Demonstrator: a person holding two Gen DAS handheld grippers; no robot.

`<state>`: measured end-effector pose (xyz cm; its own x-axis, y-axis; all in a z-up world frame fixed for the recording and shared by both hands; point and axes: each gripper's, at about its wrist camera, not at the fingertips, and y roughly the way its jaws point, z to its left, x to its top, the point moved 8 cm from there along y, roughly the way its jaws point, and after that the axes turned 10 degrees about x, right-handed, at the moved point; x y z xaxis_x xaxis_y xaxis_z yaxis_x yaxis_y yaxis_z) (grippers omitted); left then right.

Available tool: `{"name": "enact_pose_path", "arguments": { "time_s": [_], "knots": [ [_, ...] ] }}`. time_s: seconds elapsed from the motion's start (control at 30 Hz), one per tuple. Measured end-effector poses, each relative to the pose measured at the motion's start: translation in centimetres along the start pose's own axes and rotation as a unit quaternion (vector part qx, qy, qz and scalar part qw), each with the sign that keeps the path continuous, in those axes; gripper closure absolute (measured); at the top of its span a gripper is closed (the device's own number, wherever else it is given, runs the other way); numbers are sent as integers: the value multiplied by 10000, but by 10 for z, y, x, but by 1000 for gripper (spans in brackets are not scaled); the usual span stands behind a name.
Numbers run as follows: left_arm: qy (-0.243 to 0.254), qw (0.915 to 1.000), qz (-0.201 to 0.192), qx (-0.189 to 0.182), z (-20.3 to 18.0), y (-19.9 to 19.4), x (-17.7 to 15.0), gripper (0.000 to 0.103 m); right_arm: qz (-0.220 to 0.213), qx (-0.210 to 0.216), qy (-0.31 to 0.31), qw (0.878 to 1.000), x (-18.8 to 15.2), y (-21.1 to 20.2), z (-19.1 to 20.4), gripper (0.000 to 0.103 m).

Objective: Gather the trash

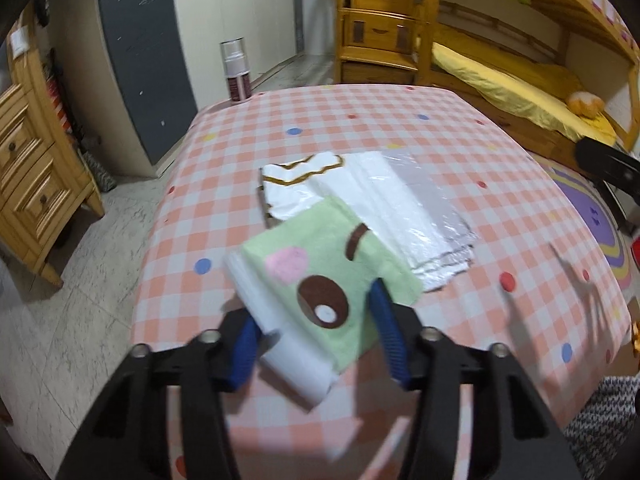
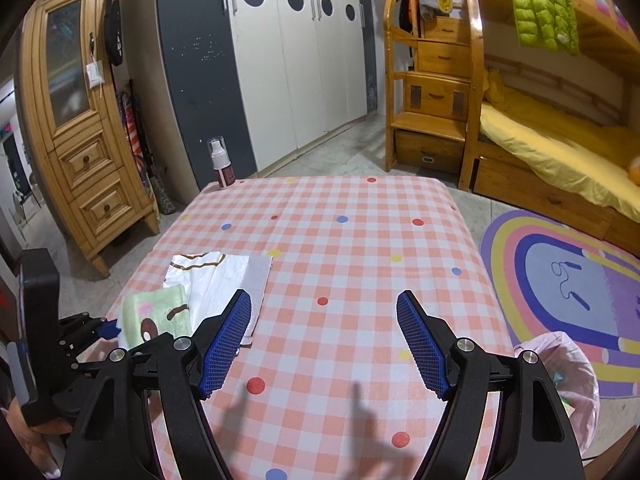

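On checkered tablecloth (image 1: 360, 120), left gripper (image 1: 316, 332) clenches green packet (image 1: 320, 280); right gripper (image 2: 324, 344) released.

Left hand-held gripper (image 1: 316, 334): black frame, blue ribbed pads on either side of a pale green wrapper printed with a pink spot and brown rings (image 1: 320, 280), both pads against its edges. The wrapper's white end (image 1: 288, 356) is blurred. Beyond it, a flat white plastic bag with a brown wavy line (image 1: 360, 196) lies on the bench under a pink-and-white checked, dotted cloth (image 1: 360, 128). A clear-capped spray bottle (image 1: 237, 72) stands at the far left corner.
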<state>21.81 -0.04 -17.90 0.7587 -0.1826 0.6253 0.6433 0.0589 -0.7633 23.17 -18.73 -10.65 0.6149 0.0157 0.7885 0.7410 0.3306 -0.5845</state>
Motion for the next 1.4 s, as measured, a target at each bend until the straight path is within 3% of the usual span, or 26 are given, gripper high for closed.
{"name": "enact_pose_path", "arguments": {
  "time_s": [0.07,0.13,0.3,0.43,0.5,0.57,0.63,0.93,1.0,1.03,1.1,1.2,1.33,1.4],
  "knots": [
    [106,9998,-30,-176,-7,-5,0,85,44,-42,-24,10000,-2,2,1,28],
    [267,9993,-150,-203,-11,-12,1,96,118,-126,-110,9998,-5,6,2,28],
    [-37,9958,-818,-398,8,-52,16,97,225,-114,-277,9993,-10,13,10,28],
    [-198,9931,-1118,-301,27,-69,31,97,312,-6,-314,9990,-12,22,22,28],
    [-177,9933,-1143,16,37,-67,40,97,452,89,-354,9983,-14,34,32,31],
    [-234,9936,-1105,89,43,-62,47,97,617,114,-407,9972,-18,46,41,42],
    [-287,9935,-1094,144,48,-58,50,97,833,170,-417,9955,-23,62,50,45],
    [-534,9945,-878,179,62,-41,39,97,1365,140,-456,9895,-42,96,65,48],
    [-622,9944,-847,136,68,-40,39,97,1368,192,-549,9889,-43,95,70,61],
    [-667,9942,-828,123,69,-40,39,97,1366,239,-643,9882,-44,95,74,79],
    [-705,9942,-799,109,69,-39,38,97,1354,109,-837,9872,-44,93,76,97],
    [-677,9943,-817,67,64,-40,40,97,1252,168,-716,9894,-40,81,65,99],
    [-567,9950,-818,-46,50,-41,40,97,768,-5,-386,9963,-23,43,27,99],
    [-563,9950,-773,-272,37,-41,42,97,594,-84,-247,9979,-19,27,9,99]
  ]
}}
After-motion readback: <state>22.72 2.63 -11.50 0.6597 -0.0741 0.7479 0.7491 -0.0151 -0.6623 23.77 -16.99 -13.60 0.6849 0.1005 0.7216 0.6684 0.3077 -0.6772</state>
